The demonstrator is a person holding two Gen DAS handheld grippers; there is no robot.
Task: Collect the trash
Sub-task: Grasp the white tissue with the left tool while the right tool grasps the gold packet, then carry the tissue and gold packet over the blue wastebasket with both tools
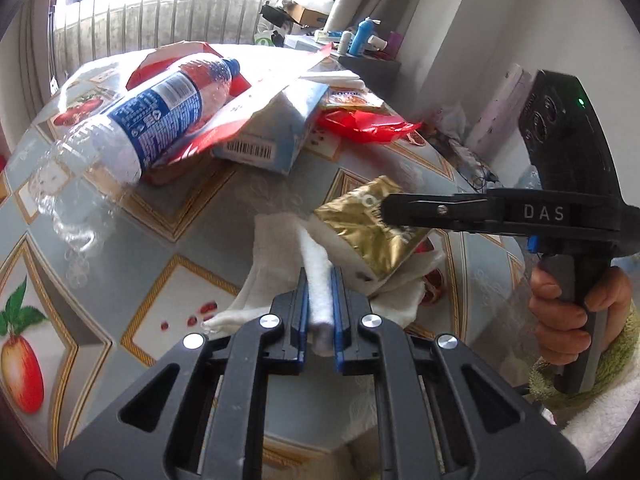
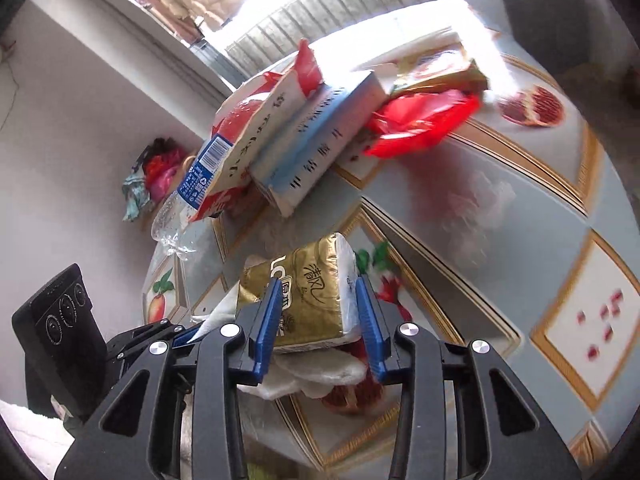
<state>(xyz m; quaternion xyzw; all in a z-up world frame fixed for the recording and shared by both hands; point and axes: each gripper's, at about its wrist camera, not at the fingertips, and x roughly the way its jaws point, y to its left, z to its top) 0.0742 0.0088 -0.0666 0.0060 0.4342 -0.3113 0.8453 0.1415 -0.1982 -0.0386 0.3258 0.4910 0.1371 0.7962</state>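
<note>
Left wrist view: the left gripper (image 1: 320, 304) pinches a rolled white tissue (image 1: 318, 280) between its blue pads, over the fruit-patterned counter (image 1: 120, 240). The right gripper (image 1: 386, 210), its body marked "DAS", grips a gold tissue pack (image 1: 360, 224). Behind lie one plastic bottle (image 1: 160, 112) with a blue label, one barcoded carton (image 1: 276, 128) and one red bag (image 1: 364, 124).

Right wrist view: the right gripper (image 2: 318, 312) clamps the one gold tissue pack (image 2: 308, 284), printed with Chinese characters, just above crumpled white tissue (image 2: 312, 376).
</note>
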